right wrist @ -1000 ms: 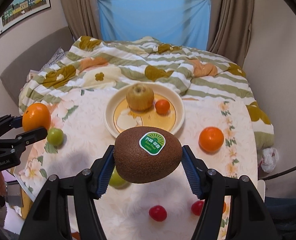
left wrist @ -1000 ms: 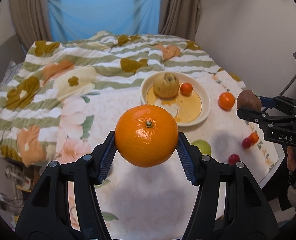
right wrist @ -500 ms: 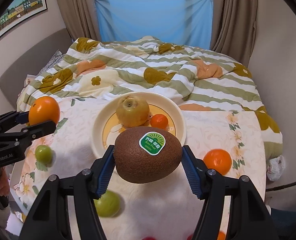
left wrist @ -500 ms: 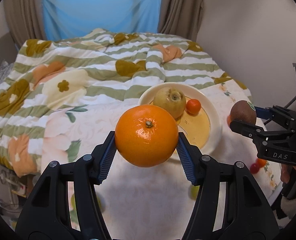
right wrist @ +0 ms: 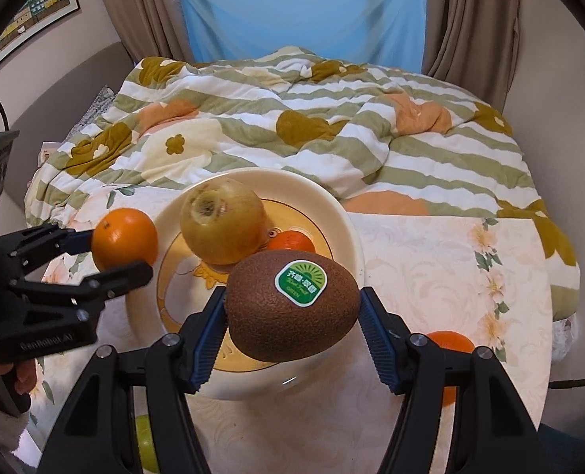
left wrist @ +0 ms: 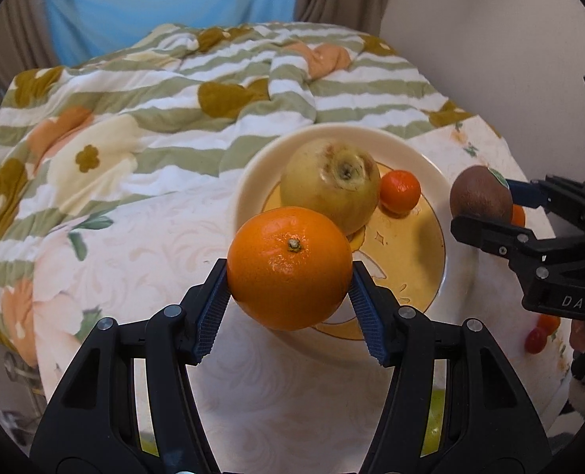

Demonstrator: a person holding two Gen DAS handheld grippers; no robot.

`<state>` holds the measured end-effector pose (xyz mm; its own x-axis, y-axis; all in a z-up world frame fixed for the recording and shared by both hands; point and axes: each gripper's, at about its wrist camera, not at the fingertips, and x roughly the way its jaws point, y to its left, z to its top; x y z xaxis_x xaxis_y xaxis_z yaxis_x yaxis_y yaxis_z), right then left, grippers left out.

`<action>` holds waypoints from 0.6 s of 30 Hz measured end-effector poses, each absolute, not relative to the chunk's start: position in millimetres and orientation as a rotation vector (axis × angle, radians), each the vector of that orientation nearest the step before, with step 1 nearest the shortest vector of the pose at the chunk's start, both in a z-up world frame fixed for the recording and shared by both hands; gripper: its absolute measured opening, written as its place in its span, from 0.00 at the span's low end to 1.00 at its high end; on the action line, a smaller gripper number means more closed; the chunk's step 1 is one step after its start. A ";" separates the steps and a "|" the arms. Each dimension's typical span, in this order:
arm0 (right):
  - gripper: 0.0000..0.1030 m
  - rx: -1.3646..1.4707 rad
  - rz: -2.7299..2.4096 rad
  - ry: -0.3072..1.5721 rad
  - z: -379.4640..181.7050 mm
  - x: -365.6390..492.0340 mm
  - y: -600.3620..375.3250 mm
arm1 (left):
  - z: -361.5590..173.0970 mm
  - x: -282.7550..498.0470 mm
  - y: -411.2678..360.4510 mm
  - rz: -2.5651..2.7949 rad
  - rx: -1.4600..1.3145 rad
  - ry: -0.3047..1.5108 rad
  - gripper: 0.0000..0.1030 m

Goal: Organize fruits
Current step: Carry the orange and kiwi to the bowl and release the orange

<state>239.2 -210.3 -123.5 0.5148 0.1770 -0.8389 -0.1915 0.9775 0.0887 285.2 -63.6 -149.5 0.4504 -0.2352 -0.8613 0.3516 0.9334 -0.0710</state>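
Observation:
My left gripper (left wrist: 288, 276) is shut on a large orange (left wrist: 289, 268) and holds it just above the near left rim of the cream plate (left wrist: 253, 173). My right gripper (right wrist: 292, 312) is shut on a brown kiwi (right wrist: 292, 306) with a green sticker, above the plate's (right wrist: 344, 217) near right rim. On the plate lie a yellow apple (left wrist: 330, 183) and a small tangerine (left wrist: 400, 191). In the right wrist view the left gripper (right wrist: 122, 249) with its orange (right wrist: 124, 239) hangs at the plate's left edge. The right gripper (left wrist: 486, 213) with the kiwi (left wrist: 480, 197) shows in the left wrist view.
The plate sits on a small table with a floral cloth (right wrist: 431, 260). Another orange (right wrist: 450, 341) lies right of the plate, a green fruit (right wrist: 146, 446) near the front, red cherry tomatoes (left wrist: 535, 339) at the right edge. A bed with a striped quilt (right wrist: 332, 126) lies behind.
Both grippers have moved forward and inward to the plate, each still holding its fruit. The plate now looms larger and closer under both.

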 end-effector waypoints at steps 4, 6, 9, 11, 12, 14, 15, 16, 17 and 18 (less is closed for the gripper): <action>0.59 -0.009 0.222 1.016 -126.3 241.6 -213.3 | -155.9 288.6 -70.1 -0.364 0.141 1.062 0.65; 0.59 -0.006 0.221 1.016 -126.3 242.3 -214.6 | -158.2 290.6 -71.5 -0.356 0.142 1.070 0.65; 0.59 -0.009 0.221 1.015 -126.1 242.6 -214.0 | -158.1 291.7 -72.9 -0.351 0.147 1.066 0.68; 0.59 -0.008 0.220 1.013 -126.0 243.9 -215.9 | -153.4 290.8 -72.8 -0.343 0.143 1.044 0.93; 0.59 -0.006 0.219 1.012 -126.0 243.9 -216.8 | -148.1 289.5 -71.9 -0.335 0.140 1.020 0.99; 0.59 -0.004 0.217 1.009 -124.9 244.6 -219.9 | -139.9 287.0 -70.1 -0.328 0.134 0.987 1.00; 0.59 -0.002 0.216 1.007 -123.8 244.2 -221.0 | -137.1 286.8 -69.4 -0.327 0.135 0.982 1.00; 0.59 0.000 0.215 1.004 -123.1 244.0 -222.2 | -135.1 286.8 -68.3 -0.322 0.138 0.982 1.00; 0.59 0.000 0.215 1.003 -121.9 243.4 -222.6 | -133.4 286.6 -66.3 -0.314 0.140 0.983 1.00; 0.59 0.001 0.215 1.002 -120.8 243.2 -223.6 | -131.5 285.5 -63.9 -0.307 0.137 0.982 1.00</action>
